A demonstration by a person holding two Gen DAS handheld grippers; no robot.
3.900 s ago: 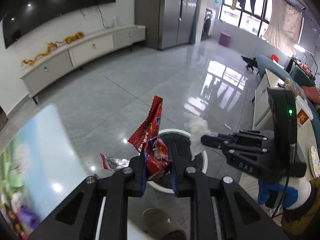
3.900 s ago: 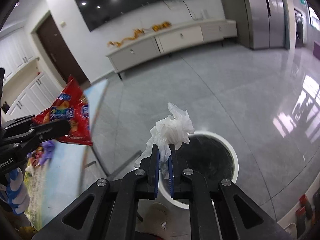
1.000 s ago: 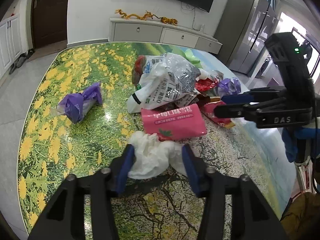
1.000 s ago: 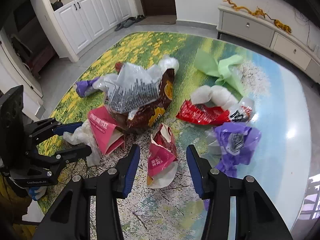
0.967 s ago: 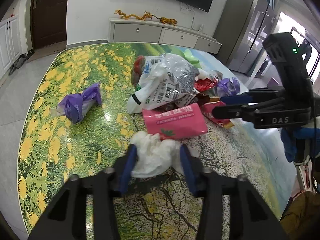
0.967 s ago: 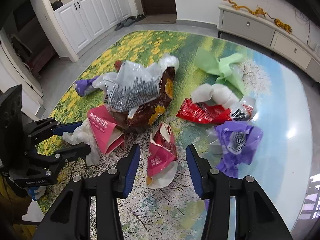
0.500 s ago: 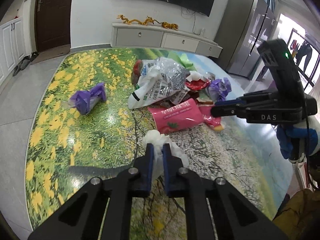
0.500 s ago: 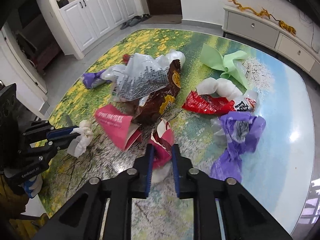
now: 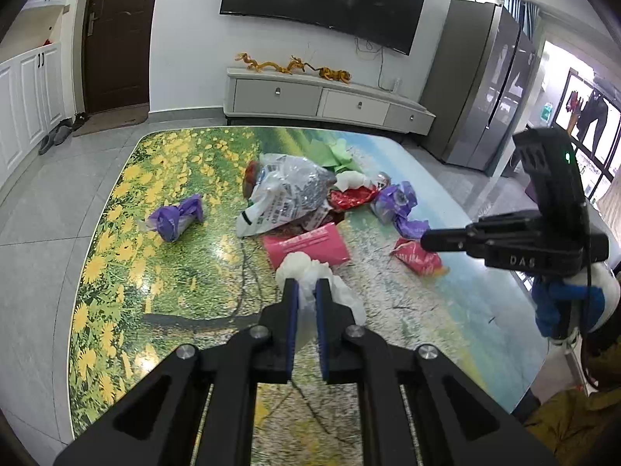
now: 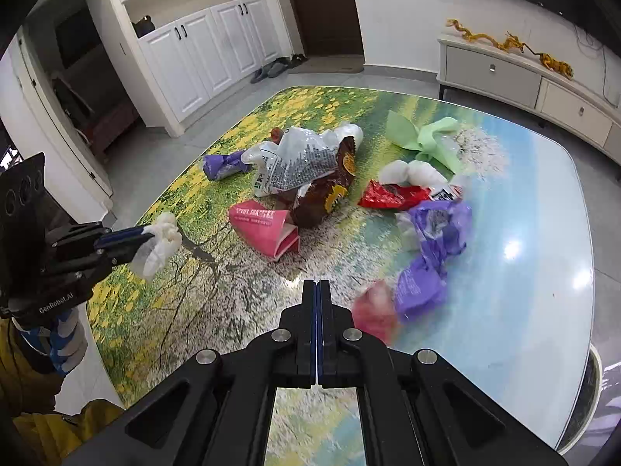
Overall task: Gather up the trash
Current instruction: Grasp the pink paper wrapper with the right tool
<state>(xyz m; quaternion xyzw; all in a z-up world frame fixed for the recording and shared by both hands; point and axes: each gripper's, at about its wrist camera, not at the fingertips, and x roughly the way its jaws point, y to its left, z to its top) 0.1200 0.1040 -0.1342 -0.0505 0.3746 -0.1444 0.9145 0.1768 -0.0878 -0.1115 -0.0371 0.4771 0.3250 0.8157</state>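
Observation:
My left gripper [image 9: 306, 291] is shut on a crumpled white plastic bag [image 9: 306, 268] and holds it above the flower-print table [image 9: 163, 272]; the bag also shows in the right wrist view [image 10: 161, 242]. My right gripper [image 10: 316, 291] is shut with nothing between its jaws. A small red-pink wrapper [image 10: 374, 312] lies blurred on the table just right of its fingers; it shows in the left wrist view [image 9: 417, 258] below the right gripper [image 9: 427, 240].
A trash pile sits mid-table: a clear printed bag [image 10: 299, 163], brown snack bag [image 10: 330, 194], pink packet [image 10: 264, 225], red wrapper [image 10: 392, 196], purple bags [image 10: 431, 252] [image 10: 225, 166], green paper [image 10: 427, 136]. The bin's rim [image 10: 590, 388] shows past the table's right edge.
My left gripper shut on the white bag and lifted it. My right gripper shut on the red-pink wrapper, rose, and the wrapper now lies loose and blurred beside its fingers.

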